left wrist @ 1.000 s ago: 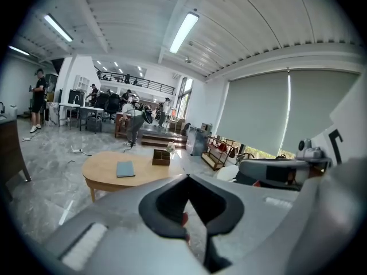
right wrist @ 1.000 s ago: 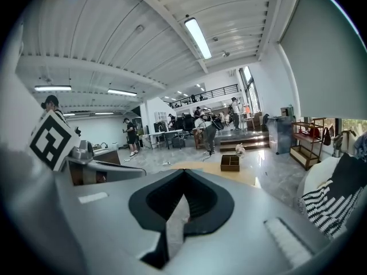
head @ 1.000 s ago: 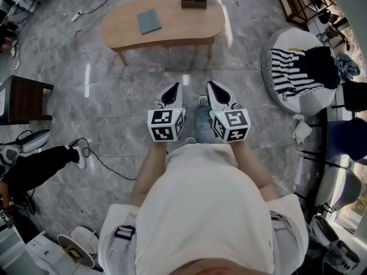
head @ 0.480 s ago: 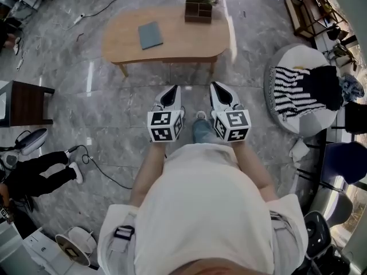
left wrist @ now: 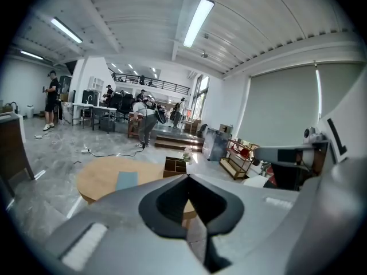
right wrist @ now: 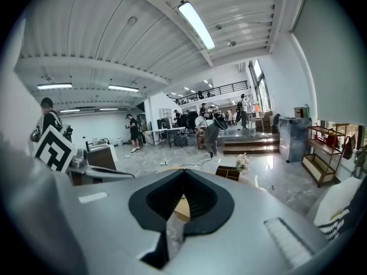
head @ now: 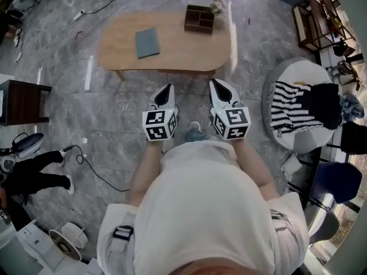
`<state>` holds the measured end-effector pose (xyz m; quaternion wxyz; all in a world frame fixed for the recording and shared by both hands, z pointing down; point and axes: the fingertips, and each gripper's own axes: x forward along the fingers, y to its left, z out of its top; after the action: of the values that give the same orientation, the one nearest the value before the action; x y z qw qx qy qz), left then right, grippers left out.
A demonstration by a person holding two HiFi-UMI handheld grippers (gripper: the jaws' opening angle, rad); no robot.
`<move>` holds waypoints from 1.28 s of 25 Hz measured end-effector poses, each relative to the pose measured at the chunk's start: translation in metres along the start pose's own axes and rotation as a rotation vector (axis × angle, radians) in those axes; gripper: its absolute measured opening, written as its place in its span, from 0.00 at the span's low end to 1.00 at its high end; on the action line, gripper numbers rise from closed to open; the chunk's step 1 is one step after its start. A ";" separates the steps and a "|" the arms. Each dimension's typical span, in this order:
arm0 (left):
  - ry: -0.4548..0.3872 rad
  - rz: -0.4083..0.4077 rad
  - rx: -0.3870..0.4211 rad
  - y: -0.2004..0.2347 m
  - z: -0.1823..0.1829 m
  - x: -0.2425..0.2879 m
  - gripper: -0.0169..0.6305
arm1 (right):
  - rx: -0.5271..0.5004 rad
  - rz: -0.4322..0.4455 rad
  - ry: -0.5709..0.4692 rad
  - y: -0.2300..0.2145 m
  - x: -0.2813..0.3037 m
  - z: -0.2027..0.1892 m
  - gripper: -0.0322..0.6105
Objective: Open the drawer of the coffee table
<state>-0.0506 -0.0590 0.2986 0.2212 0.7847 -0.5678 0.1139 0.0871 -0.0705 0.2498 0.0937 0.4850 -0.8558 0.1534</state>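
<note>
Wooden coffee table (head: pixel 183 51), drawer out of view.

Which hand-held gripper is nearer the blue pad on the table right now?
Left. The left hand-held gripper is just below the blue pad in the head view, short of it; the right hand-held gripper is farther off to the right.

left gripper (head: pixel 167 90): jaws closed, empty, pointed forward
right gripper (head: pixel 215 86): jaws closed, empty, alongside left
</note>
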 end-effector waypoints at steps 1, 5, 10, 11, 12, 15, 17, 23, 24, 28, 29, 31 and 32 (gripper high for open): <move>0.001 0.006 -0.004 0.002 0.000 0.007 0.03 | -0.001 0.005 0.005 -0.006 0.006 0.000 0.05; 0.009 0.030 -0.024 0.011 -0.004 0.029 0.03 | -0.002 0.022 0.024 -0.025 0.026 -0.004 0.05; 0.063 0.048 -0.072 0.028 -0.024 0.052 0.03 | 0.007 0.018 0.063 -0.044 0.048 -0.015 0.05; 0.075 0.050 -0.076 0.031 -0.028 0.058 0.03 | 0.012 0.017 0.073 -0.048 0.053 -0.019 0.05; 0.085 0.056 -0.076 0.036 -0.033 0.064 0.03 | 0.016 0.016 0.084 -0.052 0.058 -0.024 0.05; 0.114 0.080 -0.074 0.053 -0.049 0.083 0.04 | 0.027 0.010 0.122 -0.065 0.077 -0.043 0.05; 0.133 0.095 -0.083 0.067 -0.061 0.096 0.05 | 0.036 0.002 0.144 -0.075 0.090 -0.057 0.05; 0.195 0.105 -0.101 0.114 -0.112 0.147 0.09 | 0.062 -0.025 0.207 -0.104 0.130 -0.115 0.06; 0.206 0.107 -0.114 0.123 -0.124 0.155 0.10 | 0.061 -0.025 0.221 -0.108 0.137 -0.127 0.06; 0.257 0.107 -0.146 0.157 -0.172 0.188 0.16 | 0.060 -0.026 0.267 -0.125 0.163 -0.173 0.11; 0.271 0.105 -0.142 0.166 -0.184 0.196 0.20 | 0.064 -0.028 0.276 -0.130 0.171 -0.185 0.14; 0.304 0.098 -0.135 0.182 -0.211 0.211 0.28 | 0.075 -0.034 0.292 -0.140 0.184 -0.208 0.18; 0.324 0.092 -0.135 0.189 -0.224 0.219 0.34 | 0.083 -0.041 0.301 -0.146 0.190 -0.220 0.20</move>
<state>-0.1400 -0.1845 0.6304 0.3566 0.7126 -0.5664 0.2103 0.1177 -0.2156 0.5394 0.2038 0.4772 -0.8151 0.2577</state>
